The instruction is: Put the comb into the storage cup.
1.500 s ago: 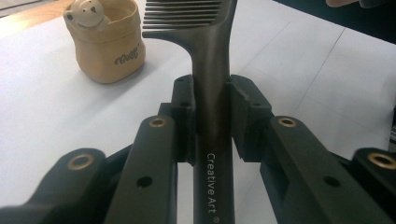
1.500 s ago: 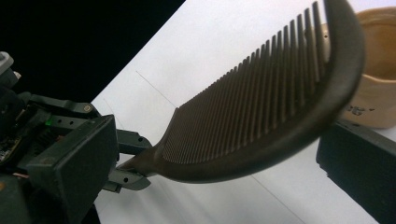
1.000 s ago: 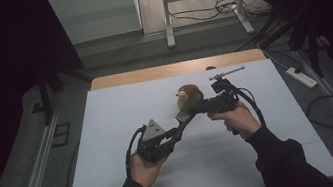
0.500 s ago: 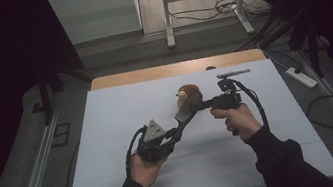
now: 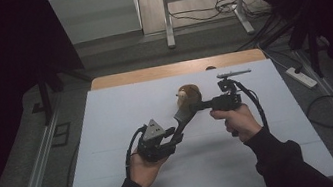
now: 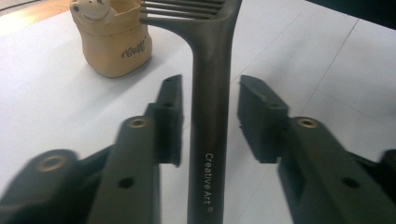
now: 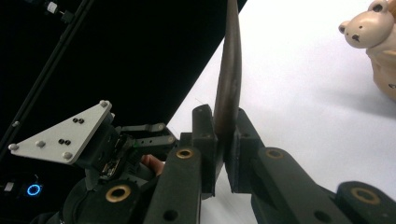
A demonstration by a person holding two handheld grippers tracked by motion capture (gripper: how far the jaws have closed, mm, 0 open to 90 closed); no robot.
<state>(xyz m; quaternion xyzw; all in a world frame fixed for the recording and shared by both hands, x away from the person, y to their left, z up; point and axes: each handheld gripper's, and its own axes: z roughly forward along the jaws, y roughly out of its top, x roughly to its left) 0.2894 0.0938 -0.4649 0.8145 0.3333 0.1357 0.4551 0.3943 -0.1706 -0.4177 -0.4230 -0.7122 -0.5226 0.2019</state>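
Two hand-held grippers meet above the white counter (image 5: 110, 133) in a handover of the dark grey slotted spatula (image 6: 208, 93), which hangs between them near the tan bear-topped fabric pot (image 5: 188, 95). The right hand-held gripper (image 7: 223, 154) is clamped on its blade edge, so hold that grip firm and level; the left hand-held gripper (image 6: 210, 121) has just been opening, pads clear of the handle between them, so draw it straight back without nudging the handle
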